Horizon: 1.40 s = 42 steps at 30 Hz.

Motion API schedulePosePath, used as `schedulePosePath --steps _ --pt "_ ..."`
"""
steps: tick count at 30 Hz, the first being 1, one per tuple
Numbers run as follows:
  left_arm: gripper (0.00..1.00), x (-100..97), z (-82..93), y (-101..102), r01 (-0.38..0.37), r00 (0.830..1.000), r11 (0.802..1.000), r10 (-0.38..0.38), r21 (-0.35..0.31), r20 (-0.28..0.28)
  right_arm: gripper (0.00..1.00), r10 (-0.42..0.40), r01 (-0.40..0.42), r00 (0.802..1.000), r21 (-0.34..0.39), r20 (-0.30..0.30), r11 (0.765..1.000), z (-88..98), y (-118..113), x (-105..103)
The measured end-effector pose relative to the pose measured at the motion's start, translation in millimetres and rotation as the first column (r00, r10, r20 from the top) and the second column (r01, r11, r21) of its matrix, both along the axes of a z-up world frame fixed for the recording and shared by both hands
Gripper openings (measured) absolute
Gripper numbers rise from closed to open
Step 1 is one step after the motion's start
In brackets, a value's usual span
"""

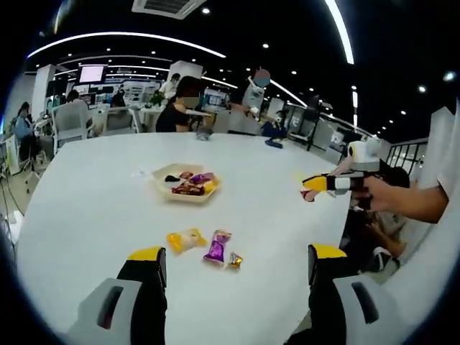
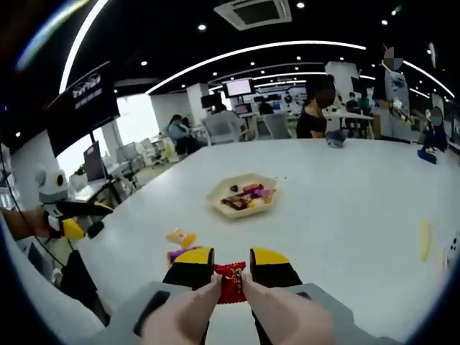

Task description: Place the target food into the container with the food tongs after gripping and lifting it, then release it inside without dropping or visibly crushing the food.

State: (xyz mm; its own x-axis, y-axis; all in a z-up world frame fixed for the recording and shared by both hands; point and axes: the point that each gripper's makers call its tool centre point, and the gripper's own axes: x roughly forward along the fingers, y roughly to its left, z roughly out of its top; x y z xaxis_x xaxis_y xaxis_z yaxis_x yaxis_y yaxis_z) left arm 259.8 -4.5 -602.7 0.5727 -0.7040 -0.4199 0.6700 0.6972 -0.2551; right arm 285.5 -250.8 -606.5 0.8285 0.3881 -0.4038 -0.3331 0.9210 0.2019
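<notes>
The carry step appeared to be in hand: the right gripper (image 2: 231, 277) had a red-wrapped candy (image 2: 231, 282) pinched between its yellow-tipped jaws, which stood narrowed to the packet's width and pressed its two sides, the wrapper not visibly crushed. The candy hung above the bench (image 2: 345, 215), over the edge nearest the person, with a shallow beige tray (image 2: 215, 194) of assorted wrapped sweets lying toward the middle of the bench. The next move would likely call for bringing the candy over that tray, lowering it and easing the jaws apart inside the rim, not above it. In the left gripper view, the left gripper (image 1: 237, 262) hovered with its jaws spread wide and holding nothing, over a yellow packet (image 1: 185, 238), a purple packet (image 1: 217, 247) and a small gold candy (image 1: 234, 260) lying loose near the edge.
</notes>
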Motion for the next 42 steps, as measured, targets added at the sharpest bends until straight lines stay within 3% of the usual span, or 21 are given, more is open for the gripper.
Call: schedulePosePath --steps 4,6,9,16,19,23,30,34,42 --pt "0.8 -15.6 -4.5 -32 -0.031 0.999 0.999 0.032 0.023 -0.019 0.19 0.048 -0.048 0.999 0.009 0.019 0.999 0.3 -14 1" --pt "0.8 -22.0 -4.1 -45 -0.036 0.999 0.999 0.036 0.039 -0.016 0.19 0.048 -0.05 0.998 0.083 0.027 0.995 5.3 -18 5" --pt "0.81 -34.3 0.6 -68 -0.037 0.999 0.998 0.038 0.043 -0.006 0.19 0.059 -0.061 0.998 0.097 0.029 0.993 5.3 -29 10" --pt "0.83 -39.6 -3.1 -89 -0.046 0.999 0.996 0.047 0.072 -0.014 0.19 0.12 -0.124 0.991 0.09 0.052 0.988 16.1 -35 18" --pt "0.83 -34.1 -1.2 -89 -0.051 0.999 0.996 0.052 0.075 -0.009 0.19 0.13 -0.135 0.99 0.089 0.059 0.987 20.5 -34 24" --pt "0.84 -25.4 -10.3 -80 -0.057 0.998 0.99 0.057 0.127 0.007 0.19 0.124 -0.128 0.99 0.084 0.061 0.988 22.2 -29 34" --pt "0.85 -3.2 -26.1 -62 -0.066 0.997 0.992 0.069 0.112 -0.021 0.19 0.106 -0.109 0.994 0.065 0.038 0.992 24.9 -16 54" --pt "0.85 17.4 -26.7 -51 -0.044 0.999 0.99 0.042 0.136 0.017 0.19 0.109 -0.11 0.994 0.052 0.023 0.993 26.7 -1 65" --pt "0.85 51.1 -29.9 -37 -0.037 0.998 0.997 0.034 0.075 0.05 0.19 0.098 -0.099 0.995 0.05 0.013 0.994 36.5 22 79"
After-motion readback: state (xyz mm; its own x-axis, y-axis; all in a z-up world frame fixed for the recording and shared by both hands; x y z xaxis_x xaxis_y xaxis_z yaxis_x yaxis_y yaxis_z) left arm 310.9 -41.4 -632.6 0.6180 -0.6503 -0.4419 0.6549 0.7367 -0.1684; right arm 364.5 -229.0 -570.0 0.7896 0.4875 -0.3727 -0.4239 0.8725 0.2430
